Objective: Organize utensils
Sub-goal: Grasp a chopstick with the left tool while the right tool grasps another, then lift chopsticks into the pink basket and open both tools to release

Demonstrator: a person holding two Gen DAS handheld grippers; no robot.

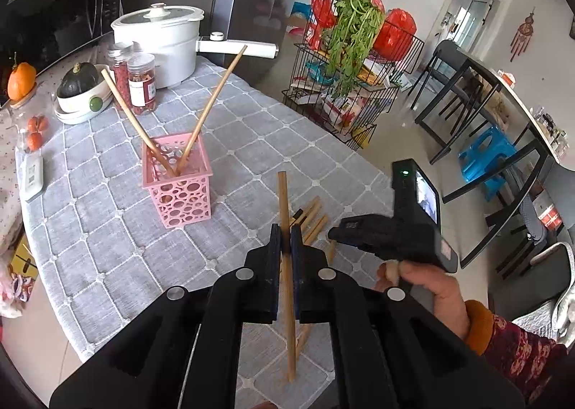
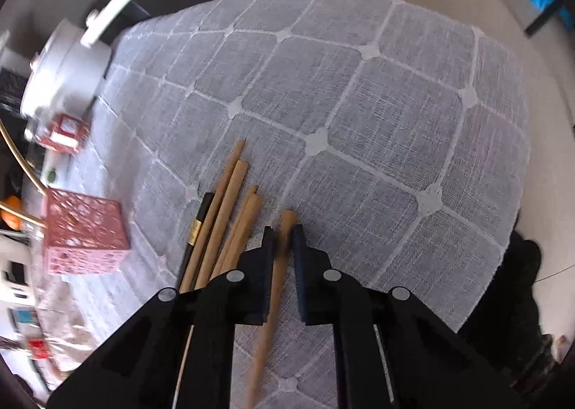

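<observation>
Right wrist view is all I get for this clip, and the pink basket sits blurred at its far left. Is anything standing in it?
Observer: Yes. The left wrist view shows the pink basket holding two wooden chopsticks, which lean apart in a V.
Operator: And the left gripper? It isn't in my view at all.
Observer: The left gripper is shut on a single chopstick. It holds it roughly upright over the grey tablecloth, to the right of the basket and apart from it.
</observation>
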